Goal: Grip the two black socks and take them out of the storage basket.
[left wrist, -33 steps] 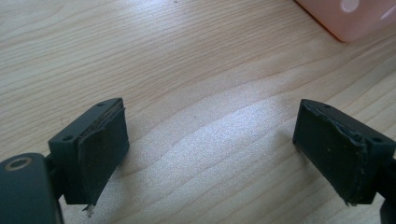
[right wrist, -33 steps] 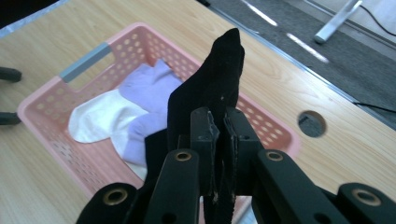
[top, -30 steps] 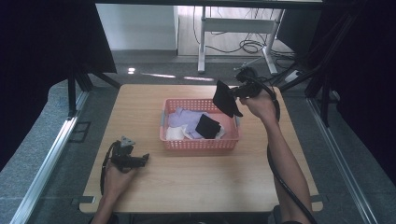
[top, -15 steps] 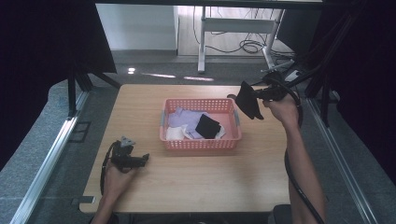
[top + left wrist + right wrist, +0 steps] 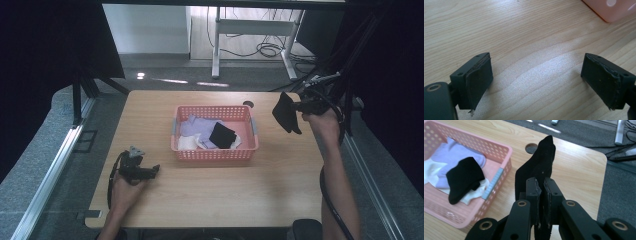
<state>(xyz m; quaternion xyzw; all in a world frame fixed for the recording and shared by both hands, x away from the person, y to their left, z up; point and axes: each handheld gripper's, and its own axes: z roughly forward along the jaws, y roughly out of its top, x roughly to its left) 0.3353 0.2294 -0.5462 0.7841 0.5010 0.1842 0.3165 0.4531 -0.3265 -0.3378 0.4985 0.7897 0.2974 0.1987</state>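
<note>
A black sock [image 5: 285, 112] [image 5: 537, 168] hangs in the air to the right of the pink basket [image 5: 250, 150], above the table's right part. My right gripper [image 5: 299, 106] [image 5: 541, 185] is shut on it, jaws pressed together over the fabric. In the basket [image 5: 500, 152] lie a second black sock [image 5: 222, 135] [image 5: 464, 177], a lilac cloth [image 5: 196, 126] [image 5: 456, 153] and white pieces [image 5: 187, 142]. My left gripper [image 5: 153, 170] [image 5: 537, 80] rests low on the table's front left, open, with bare wood between its pads [image 5: 477, 78].
The wooden table [image 5: 215, 200] has a round cable hole [image 5: 248, 104] [image 5: 531, 148] behind the basket. A pink basket corner [image 5: 609, 10] sits at the top right of the left gripper view. Beyond the far edge stand grey floor, a desk frame [image 5: 250, 30] and cables.
My right gripper has carried the black sock rightwards and slightly towards me, away from above the basket to beyond its right end. The left gripper has stayed put.
</note>
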